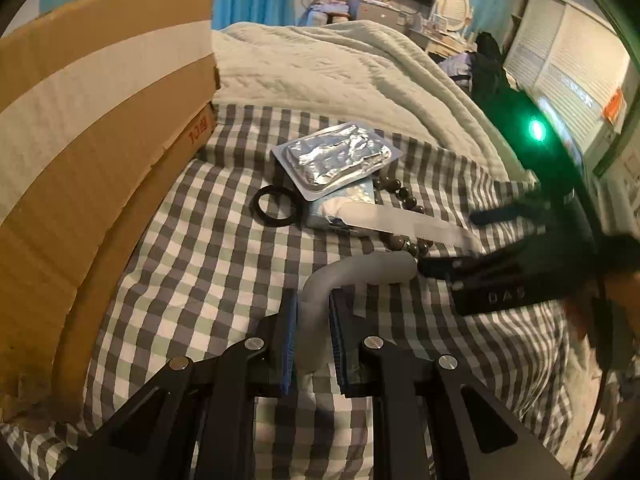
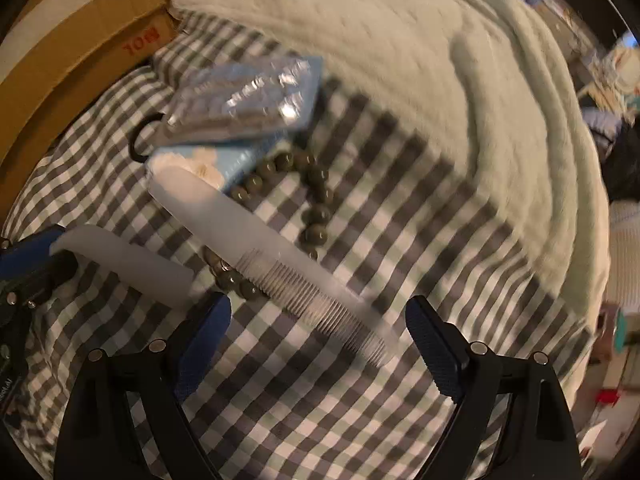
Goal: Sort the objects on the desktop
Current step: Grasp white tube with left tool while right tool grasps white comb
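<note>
Two handheld tongs work over a bed covered by a grey checked cloth [image 1: 208, 264]. The left tongs [image 1: 314, 340] are clenched on a bent grey tube [image 1: 360, 274], whose free end points right. The right tongs [image 2: 318, 344] are spread wide, released, with the toothed end of a white comb [image 2: 280, 268] between their tips. The comb lies across a string of dark beads [image 2: 316, 200]. Beyond sit a foil blister pack [image 1: 336, 158] on a blue packet [image 2: 236, 158], and a black ring [image 1: 276, 205]. A cardboard box [image 1: 92, 128] stands at left.
</note>
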`<state>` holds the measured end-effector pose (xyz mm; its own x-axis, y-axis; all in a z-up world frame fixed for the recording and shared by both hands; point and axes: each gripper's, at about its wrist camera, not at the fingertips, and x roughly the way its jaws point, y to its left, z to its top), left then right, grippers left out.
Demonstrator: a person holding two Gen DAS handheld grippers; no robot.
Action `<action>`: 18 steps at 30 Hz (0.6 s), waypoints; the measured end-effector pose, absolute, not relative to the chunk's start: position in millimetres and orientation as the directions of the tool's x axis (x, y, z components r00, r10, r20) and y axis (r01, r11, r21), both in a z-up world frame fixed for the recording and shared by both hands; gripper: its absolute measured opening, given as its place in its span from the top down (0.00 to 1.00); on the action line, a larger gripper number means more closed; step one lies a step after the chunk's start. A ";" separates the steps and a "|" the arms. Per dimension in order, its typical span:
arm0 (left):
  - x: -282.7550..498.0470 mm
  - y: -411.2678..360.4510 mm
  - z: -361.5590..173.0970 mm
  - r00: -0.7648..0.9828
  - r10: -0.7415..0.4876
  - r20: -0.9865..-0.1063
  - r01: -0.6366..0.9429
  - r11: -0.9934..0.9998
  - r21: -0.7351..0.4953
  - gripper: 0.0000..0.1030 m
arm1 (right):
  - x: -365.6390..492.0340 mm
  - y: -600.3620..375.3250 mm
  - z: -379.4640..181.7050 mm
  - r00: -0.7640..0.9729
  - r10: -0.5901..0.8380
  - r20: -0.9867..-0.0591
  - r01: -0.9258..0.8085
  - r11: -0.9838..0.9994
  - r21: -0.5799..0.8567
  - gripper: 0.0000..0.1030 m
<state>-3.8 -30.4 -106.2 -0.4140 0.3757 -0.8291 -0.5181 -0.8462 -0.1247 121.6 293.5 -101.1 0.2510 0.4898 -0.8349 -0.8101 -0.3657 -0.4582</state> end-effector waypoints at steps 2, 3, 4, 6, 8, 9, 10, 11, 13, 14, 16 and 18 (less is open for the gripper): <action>-4.7 -32.9 -104.6 -0.409 0.376 -0.831 -0.509 -0.850 -0.134 0.84 | 126.5 290.3 -103.1 0.248 0.458 -0.854 -0.840 -0.336 -0.425 0.40; -4.6 -33.8 -103.8 -0.408 0.375 -0.832 -0.506 -0.852 -0.136 0.84 | 127.9 287.3 -101.3 0.240 0.454 -0.858 -0.850 -0.328 -0.411 0.48; -4.4 -35.0 -102.6 -0.408 0.372 -0.834 -0.503 -0.853 -0.135 0.84 | 129.5 283.5 -99.2 0.238 0.443 -0.865 -0.858 -0.322 -0.401 0.59; -3.1 -36.0 -100.7 -0.404 0.371 -0.836 -0.500 -0.855 -0.139 0.84 | 135.9 275.9 -95.7 0.197 0.394 -0.898 -0.884 -0.325 -0.337 0.82; -0.3 -36.3 -97.5 -0.398 0.375 -0.837 -0.500 -0.854 -0.145 0.84 | 143.3 267.6 -94.5 0.199 0.374 -0.906 -0.899 -0.298 -0.320 0.95; 1.2 -36.1 -95.9 -0.399 0.375 -0.837 -0.501 -0.853 -0.143 0.84 | 147.0 262.2 -95.0 0.207 0.365 -0.908 -0.900 -0.292 -0.323 0.95; 3.0 -35.5 -93.7 -0.400 0.374 -0.837 -0.502 -0.853 -0.141 0.84 | 148.5 257.6 -95.1 0.208 0.361 -0.909 -0.899 -0.294 -0.323 0.96; 5.1 -35.3 -91.0 -0.397 0.374 -0.838 -0.501 -0.853 -0.143 0.84 | 148.9 252.2 -94.1 0.212 0.367 -0.906 -0.895 -0.299 -0.331 0.96; 7.7 -37.3 -87.2 -0.396 0.379 -0.836 -0.496 -0.855 -0.152 0.84 | 146.4 240.2 -87.3 0.194 0.400 -0.896 -0.885 -0.324 -0.336 0.96; 8.8 -39.2 -84.9 -0.398 0.381 -0.834 -0.490 -0.857 -0.158 0.84 | 144.9 236.2 -83.4 0.168 0.405 -0.899 -0.886 -0.338 -0.318 0.94; 8.8 -43.9 -82.1 -0.411 0.376 -0.831 -0.466 -0.870 -0.163 0.84 | 140.0 229.5 -75.3 0.172 0.442 -0.881 -0.877 -0.338 -0.341 0.52; 4.8 -51.4 -81.9 -0.416 0.363 -0.834 -0.413 -0.892 -0.182 0.84 | 133.3 225.5 -69.8 0.184 0.493 -0.850 -0.859 -0.340 -0.383 0.33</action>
<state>4.8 -51.4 -81.9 -0.4163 0.3630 -0.8336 -0.4129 -0.8923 -0.1824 133.3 225.5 -69.8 0.1841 0.4931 -0.8503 -0.8590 -0.3398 -0.3830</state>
